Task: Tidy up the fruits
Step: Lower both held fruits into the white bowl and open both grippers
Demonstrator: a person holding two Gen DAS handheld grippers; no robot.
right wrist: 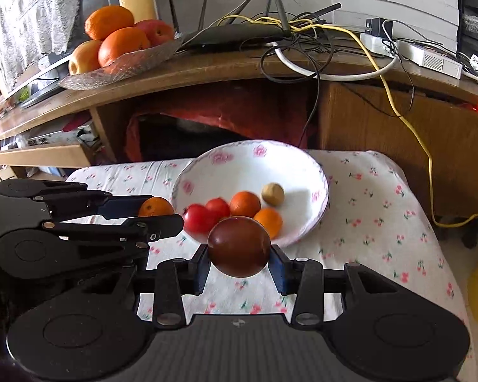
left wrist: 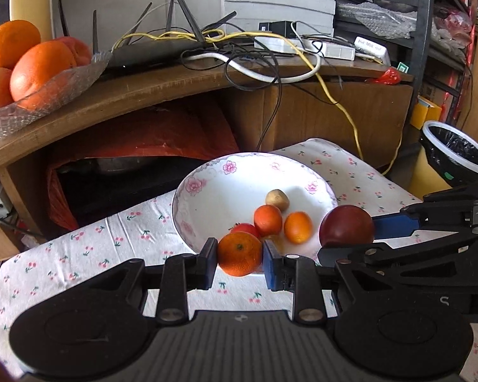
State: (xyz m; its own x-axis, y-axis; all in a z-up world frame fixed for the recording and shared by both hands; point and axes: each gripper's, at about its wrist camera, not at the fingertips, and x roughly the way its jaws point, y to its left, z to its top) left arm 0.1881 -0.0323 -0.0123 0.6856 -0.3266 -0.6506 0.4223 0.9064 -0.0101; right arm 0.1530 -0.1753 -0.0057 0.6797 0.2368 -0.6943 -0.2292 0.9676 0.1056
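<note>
My left gripper point(left wrist: 240, 255) is shut on a small orange mandarin point(left wrist: 239, 254), held just in front of the near rim of a white flowered bowl point(left wrist: 207, 203). My right gripper point(right wrist: 239, 265) is shut on a dark red round fruit point(right wrist: 238, 245), also at the bowl's point(right wrist: 302, 165) near rim. In the left wrist view the right gripper point(left wrist: 347, 238) comes in from the right with that dark fruit point(left wrist: 346, 226). The right wrist view shows the left gripper point(right wrist: 157, 211) at the left with the mandarin point(right wrist: 155, 207). Several small fruits lie in the bowl: orange ones point(left wrist: 267, 219), red tomatoes point(right wrist: 200, 218) and a pale brown one point(left wrist: 277, 199).
The bowl stands on a cherry-print cloth point(right wrist: 366, 222) over a low table. Behind it a wooden desk point(left wrist: 175, 89) carries a glass dish of large oranges and apples point(left wrist: 32, 63), a router and tangled cables point(left wrist: 255, 51). A lined bin point(left wrist: 455, 156) stands to the right.
</note>
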